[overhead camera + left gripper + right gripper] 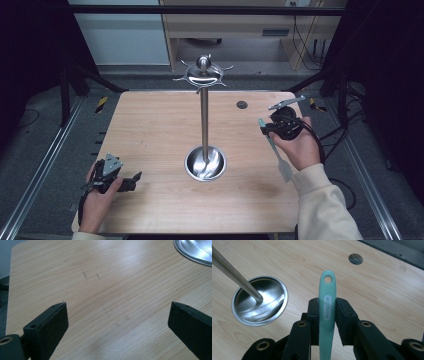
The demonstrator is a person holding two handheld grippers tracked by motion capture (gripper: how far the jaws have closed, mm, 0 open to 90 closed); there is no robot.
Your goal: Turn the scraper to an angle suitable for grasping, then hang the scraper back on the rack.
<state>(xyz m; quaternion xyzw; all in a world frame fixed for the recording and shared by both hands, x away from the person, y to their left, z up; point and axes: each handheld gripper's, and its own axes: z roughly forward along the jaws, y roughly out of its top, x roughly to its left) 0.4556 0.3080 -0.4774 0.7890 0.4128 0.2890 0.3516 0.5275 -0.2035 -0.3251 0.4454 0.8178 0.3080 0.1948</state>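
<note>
mint-green spatula (327,310) with holed handle clamped in right gripper (327,315); left gripper (117,315) spread wide.

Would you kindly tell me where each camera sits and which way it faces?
High view: above the person's side, looking forward and down on the table; both hands and forearms show.
Left gripper view: rides the left gripper, looking along its open jaws over bare wood.
Right gripper view: rides the right gripper, its jaws shut on the green utensil handle.
All three share the stand's steel base.

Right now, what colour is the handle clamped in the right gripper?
Mint green handle, with a hanging hole at its tip; clearest in the right gripper view.
</note>
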